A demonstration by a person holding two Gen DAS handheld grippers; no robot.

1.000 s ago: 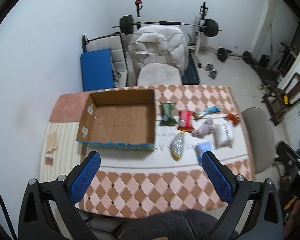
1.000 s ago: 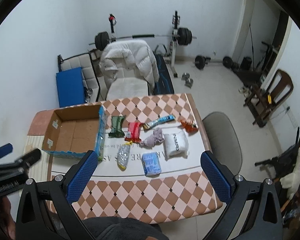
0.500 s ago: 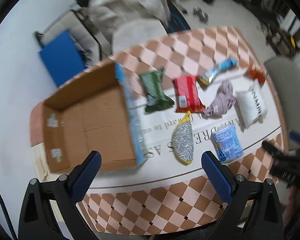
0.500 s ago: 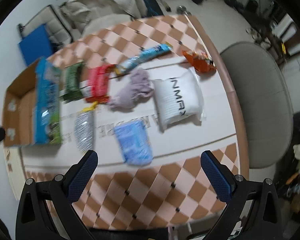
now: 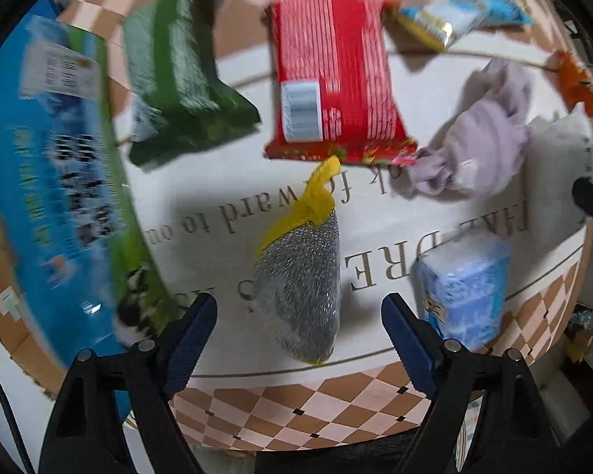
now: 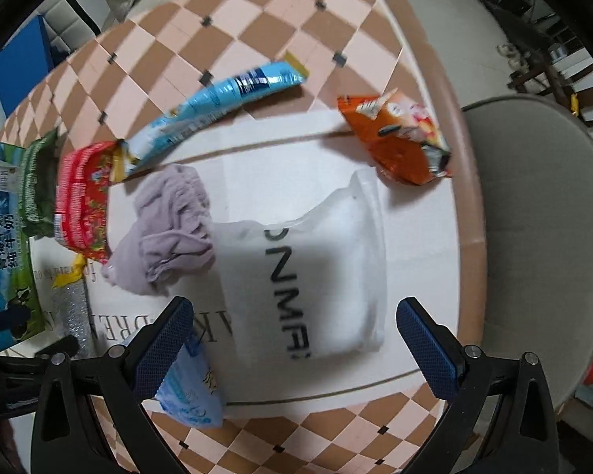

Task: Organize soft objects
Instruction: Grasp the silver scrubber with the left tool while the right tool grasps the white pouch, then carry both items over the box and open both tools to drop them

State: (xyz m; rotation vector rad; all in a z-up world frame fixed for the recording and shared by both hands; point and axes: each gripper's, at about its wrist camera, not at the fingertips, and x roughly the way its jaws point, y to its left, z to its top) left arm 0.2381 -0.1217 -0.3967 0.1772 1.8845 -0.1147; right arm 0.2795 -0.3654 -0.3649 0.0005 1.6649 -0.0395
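Note:
My left gripper (image 5: 298,339) is open, low over a silver mesh scrubber with a yellow tie (image 5: 302,272). Beyond it lie a green packet (image 5: 178,87), a red packet (image 5: 332,83), a blue-and-gold wrapper (image 5: 458,23), a lilac cloth (image 5: 482,134) and a blue tissue pack (image 5: 464,288). My right gripper (image 6: 296,347) is open, just above a white plastic bag (image 6: 312,276). The right wrist view also shows the lilac cloth (image 6: 170,213), an orange snack bag (image 6: 399,138), the blue wrapper (image 6: 217,102) and the tissue pack (image 6: 189,391).
The cardboard box with a blue printed side (image 5: 55,181) stands at the left of the checkered table (image 5: 296,407). A grey padded chair (image 6: 533,213) sits off the table's right edge. Gym gear lies on the floor beyond.
Both grippers have dropped from high above the table to close over the objects; the left now hovers at the scrubber, the right at the white bag. Both jaws stay open.

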